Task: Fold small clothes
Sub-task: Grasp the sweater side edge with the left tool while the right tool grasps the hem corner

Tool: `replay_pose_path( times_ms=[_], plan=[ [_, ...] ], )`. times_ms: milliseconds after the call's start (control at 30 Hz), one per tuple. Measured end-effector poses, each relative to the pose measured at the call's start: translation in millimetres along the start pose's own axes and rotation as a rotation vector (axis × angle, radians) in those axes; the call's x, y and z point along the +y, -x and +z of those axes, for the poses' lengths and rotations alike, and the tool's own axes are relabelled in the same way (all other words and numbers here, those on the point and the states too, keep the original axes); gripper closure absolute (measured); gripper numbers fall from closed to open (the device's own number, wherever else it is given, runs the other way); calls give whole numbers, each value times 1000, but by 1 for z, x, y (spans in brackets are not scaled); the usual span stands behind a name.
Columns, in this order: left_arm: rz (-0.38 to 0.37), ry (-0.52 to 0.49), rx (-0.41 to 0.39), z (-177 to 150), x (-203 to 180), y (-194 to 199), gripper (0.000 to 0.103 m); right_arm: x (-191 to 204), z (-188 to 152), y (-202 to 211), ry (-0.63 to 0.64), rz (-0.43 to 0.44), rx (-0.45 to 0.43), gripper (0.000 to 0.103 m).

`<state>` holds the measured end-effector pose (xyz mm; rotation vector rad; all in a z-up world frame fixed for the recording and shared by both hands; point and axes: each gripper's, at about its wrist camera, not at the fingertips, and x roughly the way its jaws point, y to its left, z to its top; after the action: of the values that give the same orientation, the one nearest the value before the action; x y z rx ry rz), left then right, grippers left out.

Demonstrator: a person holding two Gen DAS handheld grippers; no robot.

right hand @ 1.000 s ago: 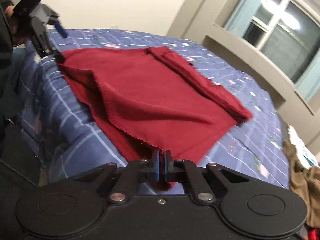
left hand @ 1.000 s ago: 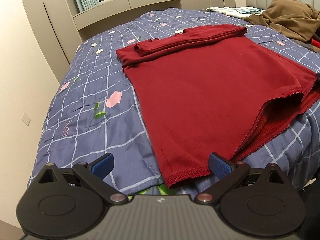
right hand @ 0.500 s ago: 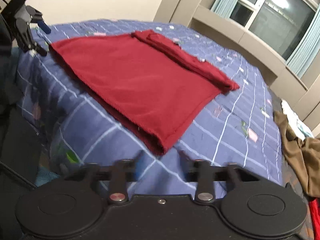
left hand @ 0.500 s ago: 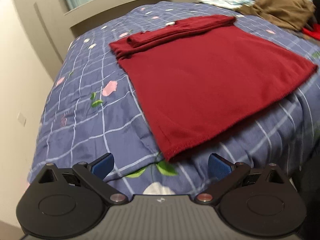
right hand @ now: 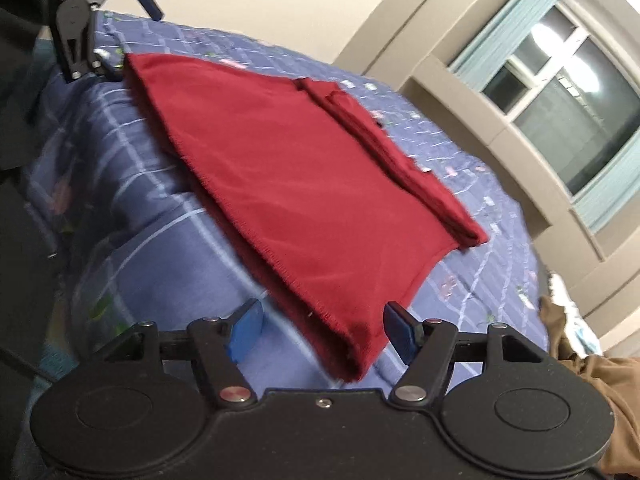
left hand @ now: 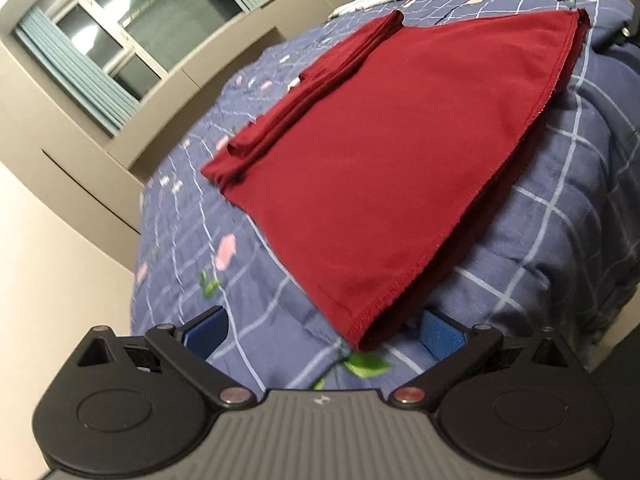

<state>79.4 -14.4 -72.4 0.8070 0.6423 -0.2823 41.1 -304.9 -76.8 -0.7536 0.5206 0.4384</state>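
Note:
A dark red garment (left hand: 384,168) lies folded flat on the bed, its sleeves laid along the far edge; it also shows in the right wrist view (right hand: 304,192). My left gripper (left hand: 324,332) is open, its blue pads on either side of the garment's near left corner, low by the bed edge. My right gripper (right hand: 322,334) is open, its pads on either side of the near right corner. The left gripper also appears at the far corner in the right wrist view (right hand: 120,28).
The bed has a blue checked quilt with flowers (left hand: 192,240). A brown garment (right hand: 592,368) and other clothes lie at the head end. A window with blue curtains (right hand: 560,92) and a beige ledge stand behind the bed.
My right gripper has let go of the garment's corner and opened. Both grippers have tilted and come low toward the near corners of the garment.

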Motion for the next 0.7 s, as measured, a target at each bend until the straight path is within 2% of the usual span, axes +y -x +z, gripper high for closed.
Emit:
replay_pose_path(
  times_ms=[100, 167, 333, 467, 500, 533, 600, 700],
  plan=[
    [30, -42, -24, 0, -7, -1, 0, 6, 3, -8, 8, -33, -12, 43],
    [41, -99, -58, -2, -13, 2, 5, 11, 3, -9, 53, -42, -36, 50],
    [-21, -150, -105, -12, -19, 8, 38, 28, -5, -6, 166, -40, -67, 71],
    [-46, -197, -121, -14, -25, 6, 52, 32, -6, -6, 181, -41, -65, 81],
    [-50, -206, -122, -14, -26, 5, 58, 30, -5, -7, 178, -33, -59, 90],
    [-58, -220, -122, -14, -27, 3, 72, 30, -4, -8, 178, -26, -53, 93],
    [-61, -250, -111, -13, -29, 0, 93, 30, -1, -8, 178, -18, -45, 95],
    [-71, -238, -123, -13, -22, 0, 99, 22, 4, -8, 135, 2, -32, 97]
  ],
)
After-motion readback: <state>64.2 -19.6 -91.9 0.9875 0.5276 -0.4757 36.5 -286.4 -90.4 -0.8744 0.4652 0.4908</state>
